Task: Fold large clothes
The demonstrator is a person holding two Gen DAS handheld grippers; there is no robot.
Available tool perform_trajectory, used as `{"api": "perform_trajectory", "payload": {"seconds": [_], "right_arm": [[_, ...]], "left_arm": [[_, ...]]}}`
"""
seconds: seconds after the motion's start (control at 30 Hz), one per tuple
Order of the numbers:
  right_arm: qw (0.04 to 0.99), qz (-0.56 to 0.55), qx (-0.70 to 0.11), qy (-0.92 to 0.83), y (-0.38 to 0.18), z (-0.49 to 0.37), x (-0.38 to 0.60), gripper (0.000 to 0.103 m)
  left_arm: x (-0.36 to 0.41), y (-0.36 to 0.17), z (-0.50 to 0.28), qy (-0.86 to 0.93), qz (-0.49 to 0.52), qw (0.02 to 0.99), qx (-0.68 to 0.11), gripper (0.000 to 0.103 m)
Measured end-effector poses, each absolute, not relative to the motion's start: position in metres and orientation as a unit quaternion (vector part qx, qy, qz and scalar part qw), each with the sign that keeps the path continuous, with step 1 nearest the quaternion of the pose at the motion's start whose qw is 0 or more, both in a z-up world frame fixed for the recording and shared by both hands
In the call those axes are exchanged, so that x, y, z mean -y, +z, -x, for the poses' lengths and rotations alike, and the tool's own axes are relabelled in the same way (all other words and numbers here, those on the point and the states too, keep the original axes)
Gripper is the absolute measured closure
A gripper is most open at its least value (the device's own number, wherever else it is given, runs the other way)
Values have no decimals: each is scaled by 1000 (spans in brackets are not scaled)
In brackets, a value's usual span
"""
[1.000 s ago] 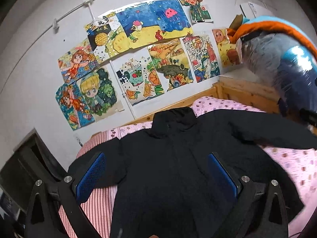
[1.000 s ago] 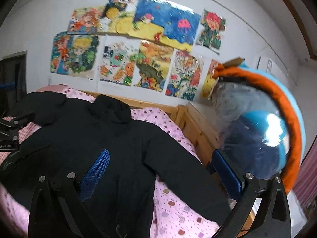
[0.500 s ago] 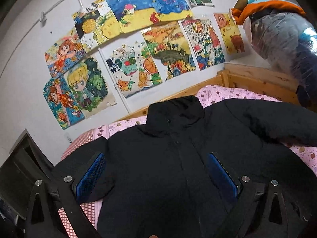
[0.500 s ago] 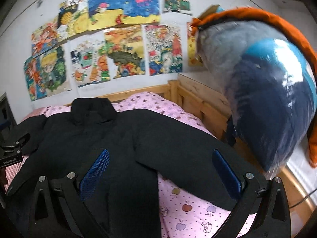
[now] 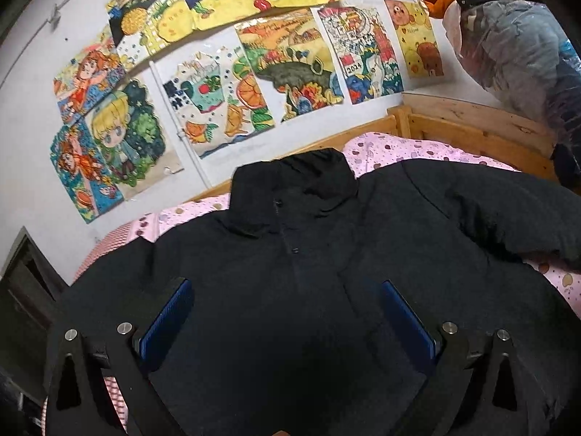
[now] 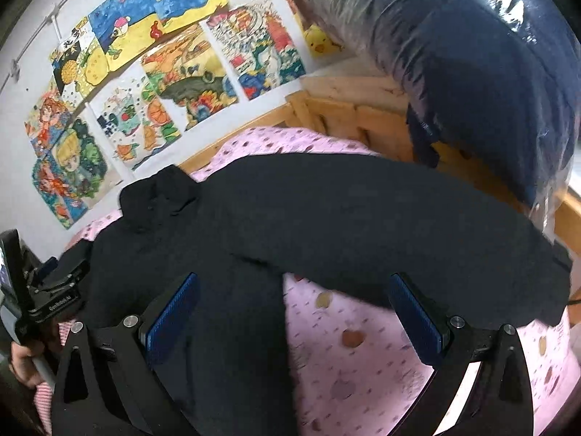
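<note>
The black puffer jacket (image 5: 290, 272) lies flat on the pink bed (image 6: 356, 345), collar toward the wall, its outstretched sleeve (image 6: 399, 225) just ahead of the right gripper (image 6: 290, 316); both it and the left gripper (image 5: 287, 316) gape, empty.

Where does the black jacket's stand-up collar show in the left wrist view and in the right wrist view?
Left wrist: the collar sits at upper centre, above the open left gripper.
Right wrist: the collar lies left of centre, up and to the left of the open right gripper.
Shared landmark: the blond-haired cartoon drawing on the wall, left of the collar.
</note>
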State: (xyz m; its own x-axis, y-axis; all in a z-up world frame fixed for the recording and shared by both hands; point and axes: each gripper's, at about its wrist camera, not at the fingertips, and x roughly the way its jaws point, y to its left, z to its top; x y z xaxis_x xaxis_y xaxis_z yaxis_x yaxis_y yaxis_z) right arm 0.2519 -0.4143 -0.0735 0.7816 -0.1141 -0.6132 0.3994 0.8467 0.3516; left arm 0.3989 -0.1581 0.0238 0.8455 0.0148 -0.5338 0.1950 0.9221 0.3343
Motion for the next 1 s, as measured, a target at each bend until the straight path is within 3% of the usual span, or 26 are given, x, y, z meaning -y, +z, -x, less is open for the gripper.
{"api": "perform_trajectory", "payload": {"seconds": [0.43,1.0], "right_arm": [[871,-250,-357,-227,-114,-271,451,1],[879,-203,-360,-239,-121,-287,453,1]], "left_arm": [[203,-15,-450,-75,-170,933,-309,0],[236,-85,-499,-90,-143,900,-403,0]]}}
